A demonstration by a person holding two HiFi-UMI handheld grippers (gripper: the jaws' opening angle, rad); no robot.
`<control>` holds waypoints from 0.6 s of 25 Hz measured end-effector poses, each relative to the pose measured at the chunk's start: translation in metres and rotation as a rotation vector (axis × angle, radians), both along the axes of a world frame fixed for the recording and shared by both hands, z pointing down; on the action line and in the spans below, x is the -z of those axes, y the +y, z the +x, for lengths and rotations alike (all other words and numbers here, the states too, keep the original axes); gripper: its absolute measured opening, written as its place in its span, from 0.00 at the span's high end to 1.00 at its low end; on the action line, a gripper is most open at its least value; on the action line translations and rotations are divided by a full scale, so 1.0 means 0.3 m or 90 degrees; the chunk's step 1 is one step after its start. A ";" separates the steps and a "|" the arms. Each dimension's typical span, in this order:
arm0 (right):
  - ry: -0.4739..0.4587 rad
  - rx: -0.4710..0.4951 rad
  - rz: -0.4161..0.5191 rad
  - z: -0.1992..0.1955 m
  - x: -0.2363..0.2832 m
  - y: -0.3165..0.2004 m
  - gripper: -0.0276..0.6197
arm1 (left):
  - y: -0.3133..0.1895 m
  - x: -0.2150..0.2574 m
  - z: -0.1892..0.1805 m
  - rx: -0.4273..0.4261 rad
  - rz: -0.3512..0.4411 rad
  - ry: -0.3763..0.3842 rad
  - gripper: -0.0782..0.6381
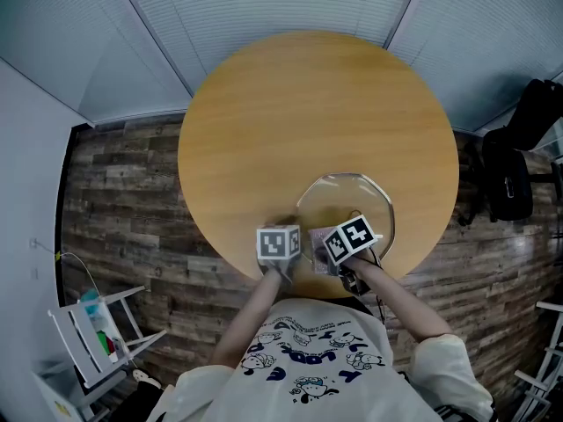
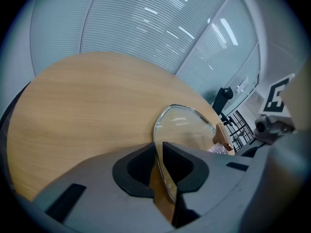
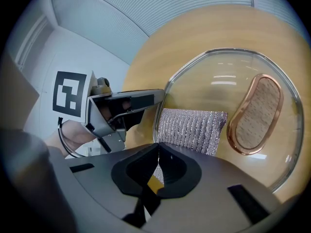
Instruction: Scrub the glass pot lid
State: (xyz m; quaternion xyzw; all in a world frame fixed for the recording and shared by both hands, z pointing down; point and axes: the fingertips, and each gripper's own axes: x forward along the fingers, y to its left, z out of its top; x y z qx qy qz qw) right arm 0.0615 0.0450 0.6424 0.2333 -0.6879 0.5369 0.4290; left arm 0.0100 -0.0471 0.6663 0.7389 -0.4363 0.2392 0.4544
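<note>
- Left gripper (image 2: 158, 145): jaws pinch the glass lid (image 2: 187, 127) by its rim.
- Right gripper (image 3: 158, 148): jaws clamp the silver scrub pad (image 3: 192, 126), which rests on the lid.
- Lid sits at the near edge of the round table (image 1: 299, 104).

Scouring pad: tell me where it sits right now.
In the right gripper view, the silver scouring pad is pinched in the right tool, pressed against the glass lid, just left of its oval handle.
</note>
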 end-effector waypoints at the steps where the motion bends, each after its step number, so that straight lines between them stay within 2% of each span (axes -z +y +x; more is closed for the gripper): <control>1: 0.000 0.001 0.000 -0.004 0.000 -0.002 0.91 | 0.001 0.000 0.000 0.003 -0.001 0.004 0.81; 8: 0.000 0.008 0.001 -0.025 -0.004 -0.023 0.91 | 0.001 -0.001 0.000 0.019 -0.007 0.035 0.81; 12: -0.002 0.009 0.002 -0.037 -0.002 -0.035 0.91 | 0.002 0.004 -0.012 0.064 -0.025 0.061 0.82; 15: -0.004 0.009 0.002 -0.043 -0.001 -0.044 0.91 | -0.017 0.035 -0.041 0.094 -0.013 0.076 0.82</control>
